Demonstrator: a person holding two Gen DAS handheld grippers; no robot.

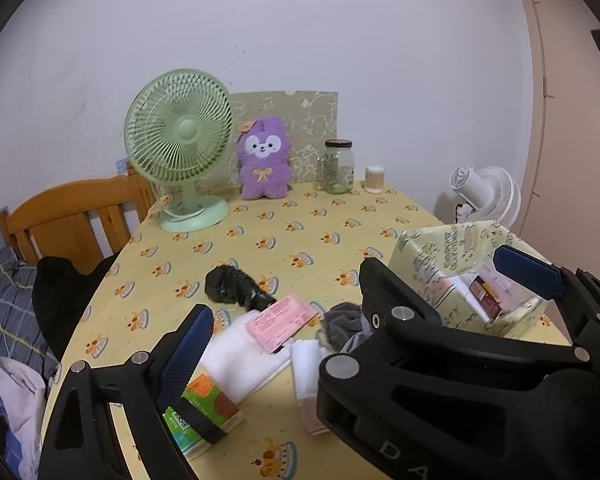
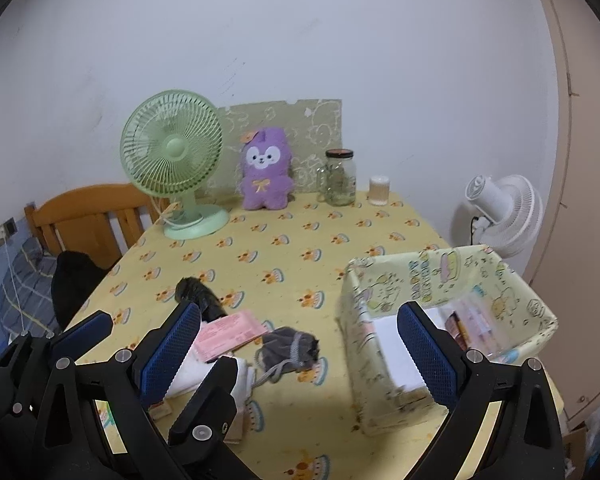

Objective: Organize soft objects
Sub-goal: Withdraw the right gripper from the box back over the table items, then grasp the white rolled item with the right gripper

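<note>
My L gripper (image 1: 352, 308) stands wide, nothing btwn the jaws; blue pads hang over the clutter at the table's near edge. My R gripper (image 2: 300, 348) is wide too, empty, one pad over the fabric bin (image 2: 536, 312), other over the white towel (image 1: 244, 356). Under me, on the towel: pink packet (image 1: 284, 320). Just beside it, grey drawstring pouch (image 2: 290, 350); black crumpled bag (image 1: 230, 286) a bit further back. Green/orange carton (image 1: 204, 412) sits by my L pad. Bin on the right w/ packets inside. Far edge: purple plush (image 1: 262, 158), green fan (image 1: 180, 132), glass jar (image 1: 337, 168).
</note>
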